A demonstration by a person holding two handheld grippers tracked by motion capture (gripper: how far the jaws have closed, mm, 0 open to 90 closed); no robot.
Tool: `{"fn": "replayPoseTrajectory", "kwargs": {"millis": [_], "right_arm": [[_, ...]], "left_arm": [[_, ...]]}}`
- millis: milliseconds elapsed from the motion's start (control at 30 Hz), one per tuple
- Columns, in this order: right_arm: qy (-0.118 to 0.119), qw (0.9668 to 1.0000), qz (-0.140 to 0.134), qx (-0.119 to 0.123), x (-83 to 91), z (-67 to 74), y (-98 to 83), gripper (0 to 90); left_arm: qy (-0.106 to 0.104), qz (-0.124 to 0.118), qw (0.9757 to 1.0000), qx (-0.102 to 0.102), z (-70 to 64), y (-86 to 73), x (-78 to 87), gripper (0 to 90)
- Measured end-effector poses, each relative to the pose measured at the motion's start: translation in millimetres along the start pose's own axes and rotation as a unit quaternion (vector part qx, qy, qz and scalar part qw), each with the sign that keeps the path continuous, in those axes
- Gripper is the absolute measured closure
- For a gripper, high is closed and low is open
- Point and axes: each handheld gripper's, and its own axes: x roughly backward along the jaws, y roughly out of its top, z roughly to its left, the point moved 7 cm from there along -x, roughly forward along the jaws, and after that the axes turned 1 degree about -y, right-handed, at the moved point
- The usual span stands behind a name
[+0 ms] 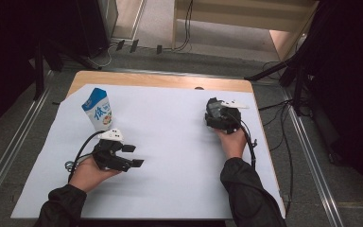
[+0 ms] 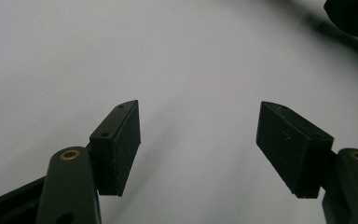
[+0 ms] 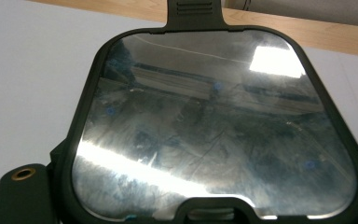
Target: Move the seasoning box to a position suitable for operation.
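At the near edge, two dark sleeves come in over the white sheet point(image 1: 179, 161) that covers most of the counter point(image 1: 160, 80).

The left gripper point(image 1: 133, 156) lies low at the near left, turned towards the middle of the sheet. Its fingers point(image 2: 121, 140) are spread wide with nothing but bare sheet between them. It looks parked, waiting while the other hand works.

Farther off on the right, the right gripper point(image 1: 220, 113) points away from the person at a dark-rimmed shiny panel point(image 3: 214, 116). In the right gripper view the panel sits just in front of the camera, above the one finger that shows at the lower left, and it has a tab at its near and far rims. Its face mirrors the ceiling light. The panel seems set there so the fingers can take it by the near rim. Whether they are already clenched on it I cannot tell, since the panel hides the pads.

At the far left a blue and white carton point(image 1: 98, 109) stands upright, just beyond the left gripper and well apart from the panel.

Past the sheet, a strip of bare wood marks the counter's far edge. Beyond that are grey floor, loose cables, metal rails and dark drapes on both sides.
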Motion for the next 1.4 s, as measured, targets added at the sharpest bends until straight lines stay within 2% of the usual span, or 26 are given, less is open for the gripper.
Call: {"fn": "replayPoseTrajectory", "kwargs": {"millis": [67, 267, 433, 533, 567, 600, 633, 767, 833, 967, 1167, 1233, 1333, 1400], "right_arm": [[-0.003, 1.0, -0.001, 0.006, 1.6, 0.1, 0.5, 16.4], [0.003, 1.0, 0.008, -0.001, 7.3, -0.2, -0.1, 16.5], [0.018, 0.9998, -0.007, 0.001, 19.2, 6.2, 5.0, 16.5], [0.031, 0.9994, -0.016, 0.003, 29.6, 15.2, 7.7, 16.5], [0.037, 0.9991, -0.017, 0.012, 35.9, 21.9, 7.4, 16.5], [0.037, 0.9991, -0.017, 0.012, 35.9, 21.9, 7.4, 16.5], [0.046, 0.9987, -0.017, 0.014, 41.6, 28.6, 6.2, 16.4], [0.058, 0.9979, -0.015, 0.025, 49.5, 38.1, 2.8, 16.5], [0.067, 0.9971, -0.012, 0.034, 56.7, 46.7, -1.7, 16.5], [0.074, 0.9964, -0.01, 0.041, 63.8, 54.2, -5.7, 16.5], [0.088, 0.9948, -0.008, 0.05, 74.1, 69.4, -12.2, 16.5], [0.099, 0.9935, -0.006, 0.056, 77.8, 79.7, -16.2, 16.5], [0.108, 0.9926, -0.004, 0.054, 79.4, 86.2, -19.4, 16.5], [0.114, 0.9915, 0.001, 0.062, 79.7, 94.2, -23.8, 16.5]], "left_arm": [[0.001, 0.003, 1.0, 0.001, 0.4, 0.1, -1.0, 31.6], [0.003, 0.007, 1.0, 0.002, 2.9, 2.0, -0.8, 31.7], [0.004, 0.016, 0.9999, -0.001, 5.1, 5.0, -3.0, 33.0], [-0.002, 0.016, 0.9999, 0.0, 6.7, 6.6, -4.5, 33.6], [-0.004, 0.017, 0.9999, 0.001, 7.5, 7.5, -4.6, 34.5], [-0.001, 0.017, 0.9999, 0.001, 7.9, 8.5, -4.6, 34.5], [-0.003, 0.014, 0.9999, -0.004, 7.5, 11.3, -4.3, 35.9], [-0.003, 0.011, 0.9999, -0.012, 6.6, 15.8, -5.1, 37.4], [-0.005, 0.01, 0.9999, -0.007, 6.2, 18.6, -6.8, 37.0], [-0.014, 0.008, 0.9999, 0.002, 7.3, 20.7, -8.6, 36.9], [-0.015, 0.011, 0.9998, -0.011, 7.9, 26.9, -10.1, 38.2], [-0.014, 0.014, 0.9997, -0.014, 9.1, 27.3, -8.8, 39.3], [-0.012, 0.014, 0.9997, -0.015, 11.1, 26.4, -7.2, 40.8], [-0.012, 0.014, 0.9998, -0.011, 13.8, 25.5, -5.5, 41.4]]}}
